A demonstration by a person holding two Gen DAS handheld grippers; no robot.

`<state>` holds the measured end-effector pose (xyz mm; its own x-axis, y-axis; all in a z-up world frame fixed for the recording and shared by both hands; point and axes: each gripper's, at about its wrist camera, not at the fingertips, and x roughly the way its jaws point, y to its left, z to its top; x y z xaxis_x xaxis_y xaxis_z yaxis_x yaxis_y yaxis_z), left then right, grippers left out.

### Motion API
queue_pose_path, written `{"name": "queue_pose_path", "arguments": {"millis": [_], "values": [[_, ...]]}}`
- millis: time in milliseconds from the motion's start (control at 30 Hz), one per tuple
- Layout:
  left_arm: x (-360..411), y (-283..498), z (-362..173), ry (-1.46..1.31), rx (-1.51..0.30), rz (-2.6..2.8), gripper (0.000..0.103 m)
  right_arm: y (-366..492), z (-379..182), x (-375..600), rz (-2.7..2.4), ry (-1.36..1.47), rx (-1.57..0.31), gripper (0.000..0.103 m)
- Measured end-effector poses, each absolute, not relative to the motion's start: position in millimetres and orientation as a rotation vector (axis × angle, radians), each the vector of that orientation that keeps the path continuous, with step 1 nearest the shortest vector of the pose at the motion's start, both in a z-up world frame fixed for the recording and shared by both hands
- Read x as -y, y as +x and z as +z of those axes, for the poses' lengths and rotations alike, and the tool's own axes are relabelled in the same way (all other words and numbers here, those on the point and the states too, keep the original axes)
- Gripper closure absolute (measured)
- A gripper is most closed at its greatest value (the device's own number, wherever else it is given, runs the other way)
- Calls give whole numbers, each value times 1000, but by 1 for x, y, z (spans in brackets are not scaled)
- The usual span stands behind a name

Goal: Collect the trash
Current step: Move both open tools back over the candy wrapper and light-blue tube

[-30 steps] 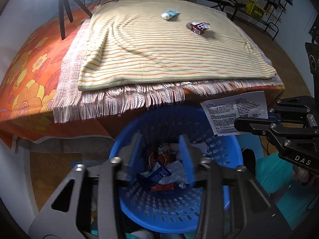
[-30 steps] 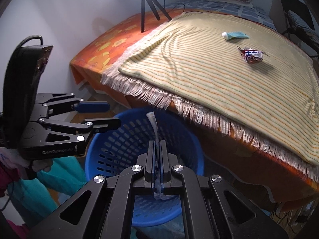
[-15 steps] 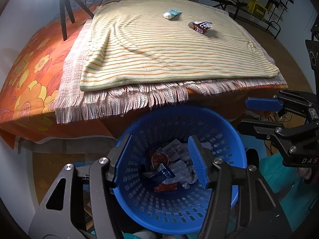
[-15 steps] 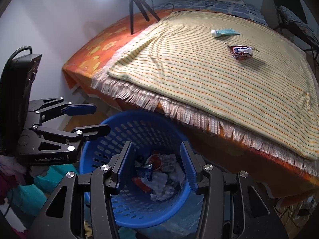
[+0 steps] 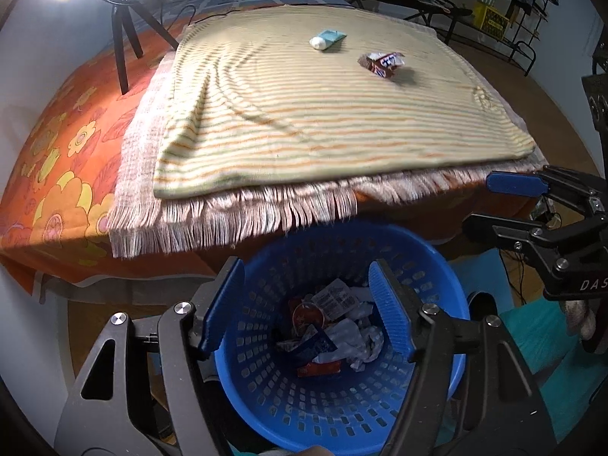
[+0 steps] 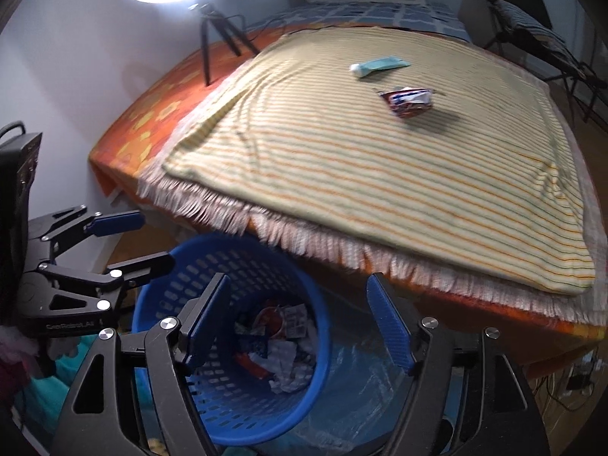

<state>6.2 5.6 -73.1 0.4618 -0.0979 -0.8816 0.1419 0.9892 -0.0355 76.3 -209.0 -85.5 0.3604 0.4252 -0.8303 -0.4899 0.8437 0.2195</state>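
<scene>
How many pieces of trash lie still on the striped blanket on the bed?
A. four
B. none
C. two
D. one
C: only a crumpled wrapper and a small tube lie on the striped blanket; the other trash is already in the blue basket.

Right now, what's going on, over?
Both grippers, left and right, open, empty, above blue basket. Wrapper and tube on striped blanket. Path clear.
</scene>
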Motion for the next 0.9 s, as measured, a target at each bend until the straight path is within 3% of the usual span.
{"name": "queue_pose_path", "arguments": {"millis": [900], "values": [[-22,154,-13,-97,-1007,-110,33,223,-77,240,414,179,-1115,29]]}}
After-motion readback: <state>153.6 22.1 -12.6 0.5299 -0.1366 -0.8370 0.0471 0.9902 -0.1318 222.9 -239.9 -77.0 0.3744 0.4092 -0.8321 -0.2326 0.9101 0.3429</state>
